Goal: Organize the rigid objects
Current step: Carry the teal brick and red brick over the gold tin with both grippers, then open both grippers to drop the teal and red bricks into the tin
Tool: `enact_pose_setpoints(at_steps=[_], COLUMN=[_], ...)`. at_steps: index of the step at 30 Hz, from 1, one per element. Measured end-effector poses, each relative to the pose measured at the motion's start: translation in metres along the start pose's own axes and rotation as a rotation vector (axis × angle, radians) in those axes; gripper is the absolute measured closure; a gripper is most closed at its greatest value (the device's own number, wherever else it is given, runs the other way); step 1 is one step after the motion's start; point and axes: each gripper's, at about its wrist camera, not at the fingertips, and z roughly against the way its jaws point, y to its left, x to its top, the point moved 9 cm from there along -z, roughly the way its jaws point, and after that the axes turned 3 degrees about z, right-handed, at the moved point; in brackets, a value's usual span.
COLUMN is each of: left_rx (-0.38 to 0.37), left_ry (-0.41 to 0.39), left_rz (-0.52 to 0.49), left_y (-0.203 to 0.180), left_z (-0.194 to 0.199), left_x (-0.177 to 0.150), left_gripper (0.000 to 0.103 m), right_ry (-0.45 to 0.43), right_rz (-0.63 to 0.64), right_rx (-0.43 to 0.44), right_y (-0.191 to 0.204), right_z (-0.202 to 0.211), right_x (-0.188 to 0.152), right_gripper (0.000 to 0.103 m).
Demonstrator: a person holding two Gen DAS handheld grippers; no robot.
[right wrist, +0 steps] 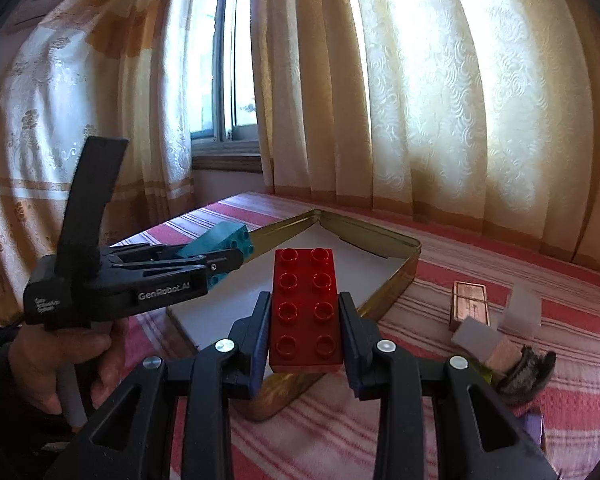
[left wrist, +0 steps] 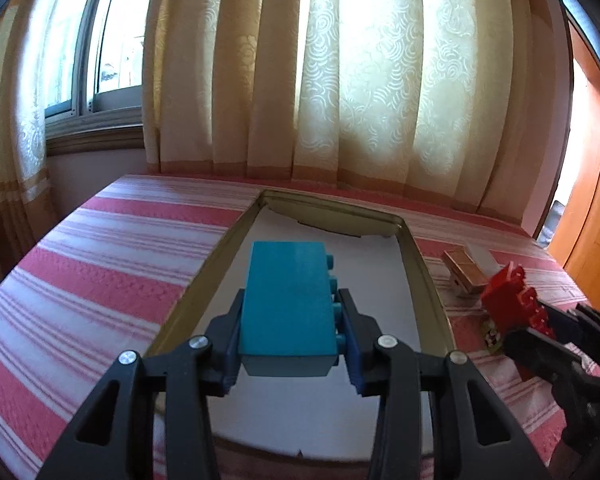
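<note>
Teal brick (left wrist: 288, 300) was clamped in my left gripper (left wrist: 290, 328), long axis running straight out along the fingers, studs turned sideways toward the right pad, smooth face up. Red brick (right wrist: 306, 308) was clamped in my right gripper (right wrist: 305, 332), also lengthwise along the fingers, studs up, two rows of four, glossy. Both jaws were closed on a brick's long sides, neither one released. Both bricks were held in the air, not resting on anything. The shallow gold-rimmed tin (left wrist: 426, 272) with a pale liner lay directly ahead of and below the teal brick, its long side roughly in line with that brick's axis, so I judged the left only needed to go forward and down. From the right wrist view the tin (right wrist: 396, 276) sat ahead and slightly left of the red brick, with its near corner under the brick; the left gripper (right wrist: 220, 264) was over the tin's left edge. I judged the left hand better placed for the tin's floor, so it should drop first to keep the two apart. The tin looked empty apart from a torn edge in the liner at the far end. Off to the right on the striped bedspread (left wrist: 100, 260): a small copper-coloured box (right wrist: 471, 304) and some pale blocks (right wrist: 474, 336), well clear of the tin. Curtains and a window behind.
</note>
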Motion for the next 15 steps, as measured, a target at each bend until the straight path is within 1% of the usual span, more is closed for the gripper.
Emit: enact_pose_setpoints(at_steps=[2, 4, 6, 11, 15], left_rx=[0.010, 0.001, 0.019, 0.031, 0.041], left_ry=[0.018, 0.039, 0.052, 0.105, 0.145], left_rz=[-0.008, -0.007, -0.019, -0.026, -0.044], left_y=[0.000, 0.001, 0.002, 0.005, 0.006], left_z=[-0.005, -0.011, -0.017, -0.033, -0.048], left_x=[0.005, 0.010, 0.016, 0.022, 0.028], left_gripper=[0.062, 0.062, 0.062, 0.062, 0.062], right_ry=[0.029, 0.067, 0.107, 0.156, 0.194], right_rz=[-0.001, -0.012, -0.034, -0.032, -0.012], right_rx=[0.000, 0.004, 0.016, 0.002, -0.014], right_y=[-0.004, -0.009, -0.014, -0.023, -0.026], right_z=[-0.011, -0.025, -0.038, -0.065, -0.086], right_x=[0.005, 0.009, 0.012, 0.024, 0.026], right_gripper=[0.069, 0.069, 0.069, 0.069, 0.069])
